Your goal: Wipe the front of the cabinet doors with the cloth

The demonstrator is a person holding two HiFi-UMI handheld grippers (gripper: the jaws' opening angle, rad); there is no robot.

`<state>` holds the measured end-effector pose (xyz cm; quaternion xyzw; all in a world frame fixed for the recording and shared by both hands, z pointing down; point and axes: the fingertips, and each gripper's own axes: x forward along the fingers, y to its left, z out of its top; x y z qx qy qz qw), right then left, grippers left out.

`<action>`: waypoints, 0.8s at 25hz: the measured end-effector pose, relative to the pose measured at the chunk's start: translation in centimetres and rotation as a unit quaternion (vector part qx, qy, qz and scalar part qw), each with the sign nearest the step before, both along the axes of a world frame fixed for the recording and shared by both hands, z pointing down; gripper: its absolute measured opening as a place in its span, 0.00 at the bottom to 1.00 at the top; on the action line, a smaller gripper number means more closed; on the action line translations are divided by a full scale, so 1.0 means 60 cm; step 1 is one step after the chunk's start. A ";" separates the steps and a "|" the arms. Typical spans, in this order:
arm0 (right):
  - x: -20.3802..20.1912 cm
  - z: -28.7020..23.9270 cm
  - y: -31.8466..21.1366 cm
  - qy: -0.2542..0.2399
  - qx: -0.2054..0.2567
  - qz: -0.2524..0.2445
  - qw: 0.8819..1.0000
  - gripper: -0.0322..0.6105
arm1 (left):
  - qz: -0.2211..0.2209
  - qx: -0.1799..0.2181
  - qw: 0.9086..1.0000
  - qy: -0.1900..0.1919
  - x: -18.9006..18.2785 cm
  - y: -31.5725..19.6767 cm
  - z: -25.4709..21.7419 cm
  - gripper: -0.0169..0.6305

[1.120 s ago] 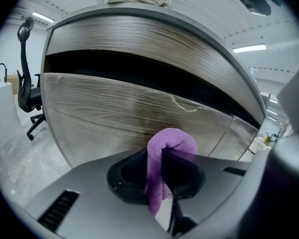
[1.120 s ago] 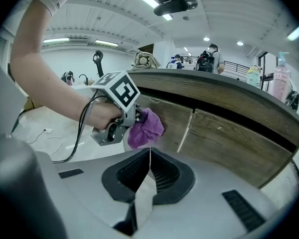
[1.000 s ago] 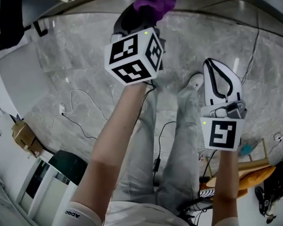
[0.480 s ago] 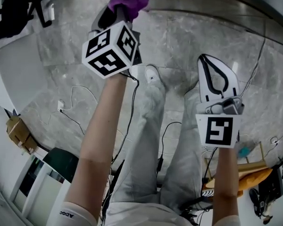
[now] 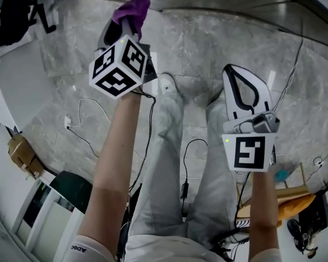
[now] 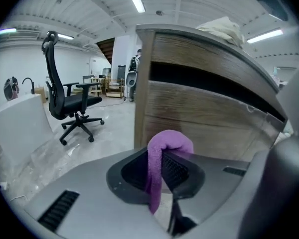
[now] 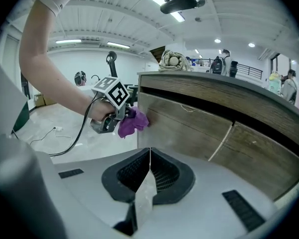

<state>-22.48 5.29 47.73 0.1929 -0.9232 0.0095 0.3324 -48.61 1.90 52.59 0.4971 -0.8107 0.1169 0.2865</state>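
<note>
Head view: the left gripper (image 5: 126, 25) carries a crumpled purple terry cloth (image 5: 132, 7), and the right gripper (image 5: 241, 79) is level beside it.

Left gripper view: its jaws pinch the cloth, near the brown wooden cabinet (image 6: 204, 126).

Right gripper view: its jaws are pressed together with nothing between them. The cloth touches the cabinet's left front corner.

Left gripper (image 5: 128, 21): jaws clamped on a purple cloth (image 6: 159, 148) that folds over their tips; reached far forward.
Left forearm (image 5: 117, 162): bare, stretched nearly straight out from the body.
Left hand (image 7: 97, 114): wrapped round the gripper's handle, below the marker cube.
Right gripper (image 5: 241, 86): jaws pressed together with nothing between them; held nearer the body.
Right forearm (image 5: 262, 212): bare, pointing forward.
</note>
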 end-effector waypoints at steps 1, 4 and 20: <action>0.017 0.002 -0.002 0.000 -0.002 0.000 1.000 0.09 | 0.006 -0.005 1.000 0.004 0.029 -0.003 0.008 0.10; 0.089 0.001 -0.004 -0.002 -0.008 0.000 1.000 0.09 | 0.031 -0.015 0.999 0.021 0.147 -0.018 0.027 0.10; 0.325 0.071 -0.087 0.014 -0.012 0.072 0.997 0.09 | 0.134 -0.040 0.985 0.106 0.465 -0.213 0.137 0.10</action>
